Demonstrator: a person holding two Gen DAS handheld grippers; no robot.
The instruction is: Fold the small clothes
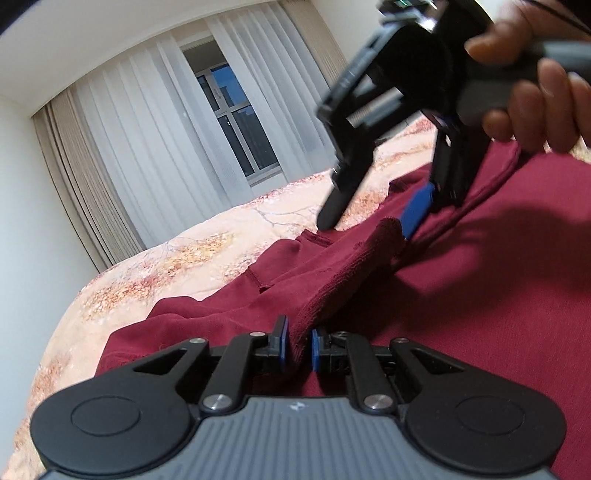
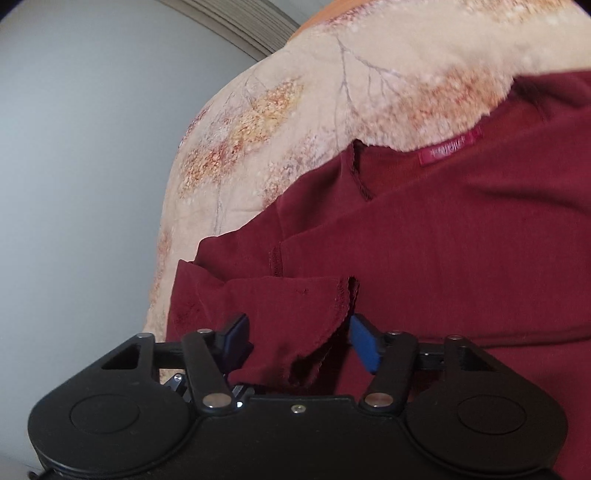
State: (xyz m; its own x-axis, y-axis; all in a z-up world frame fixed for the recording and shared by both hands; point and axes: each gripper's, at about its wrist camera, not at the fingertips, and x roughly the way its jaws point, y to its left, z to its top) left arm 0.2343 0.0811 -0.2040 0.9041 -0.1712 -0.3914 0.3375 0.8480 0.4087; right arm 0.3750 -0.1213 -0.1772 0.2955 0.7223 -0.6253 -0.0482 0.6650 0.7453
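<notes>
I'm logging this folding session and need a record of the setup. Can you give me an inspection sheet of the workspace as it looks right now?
Surface: bed with a leaf-print cover, bare beyond the garment.
Job's things: one maroon shirt spread on the cover; neck label showing; a sleeve hem lifted.
Clutter: nothing seen.
Grippers: left tongs shut on a fold of the shirt; right tongs open, sleeve hem between the pads, pads not pressing. A hand holds the right tongs.
Cables: a thin dark cable near the hand.
Surroundings: pale vertical blinds, window, plain wall.
</notes>
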